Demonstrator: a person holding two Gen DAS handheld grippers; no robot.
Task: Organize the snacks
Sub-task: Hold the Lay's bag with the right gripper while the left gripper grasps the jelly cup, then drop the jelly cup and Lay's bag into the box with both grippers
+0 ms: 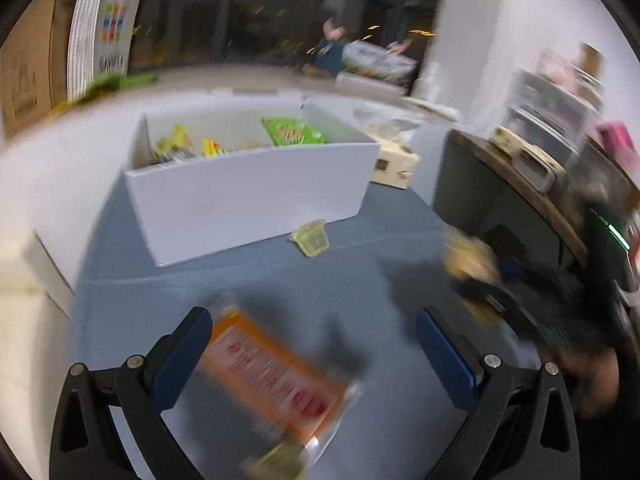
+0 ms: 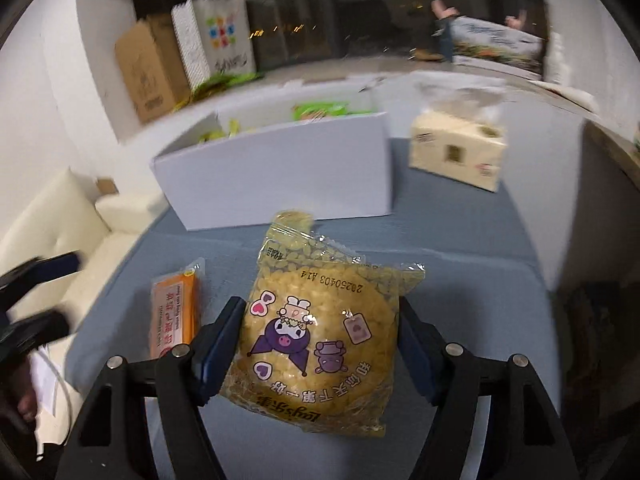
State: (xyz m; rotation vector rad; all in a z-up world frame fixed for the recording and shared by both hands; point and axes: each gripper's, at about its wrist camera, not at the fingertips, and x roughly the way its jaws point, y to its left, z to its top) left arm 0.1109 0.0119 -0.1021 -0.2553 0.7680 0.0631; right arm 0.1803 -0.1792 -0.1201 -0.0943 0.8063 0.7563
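- Snacks first: I have a yellow packet clenched between the pads of my right tongs, raised above the blue tablecloth, with its upper end pointing at the white box.
- My left tongs are released, jaws wide, hovering over an orange packet that lies flat on the cloth; in the left wrist view the near pad overlaps its edge, but I can't tell whether it touches.
- One small yellow-green cup sits on the cloth just in front of the box, not yet put away.
- Inside the box I can see a green packet and some yellow ones already lying there.
- To do this step well, I judge I should carry the yellow packet clear over the near wall of the box before I let go, and keep it level so the crinkly bag doesn't slip out of the pads.
- With the left side I'd centre the orange packet between the pads and close across its narrow width, since it lies at a slant.
- Writing: the yellow packet carries cartoon figures with hearts, the date code "20250403 A14" and Chinese characters, all upside down to me.
- Orange packet has red Chinese print, too blurred for me to read.
- A cream tissue box stands to the right of the white box, well apart from my work.
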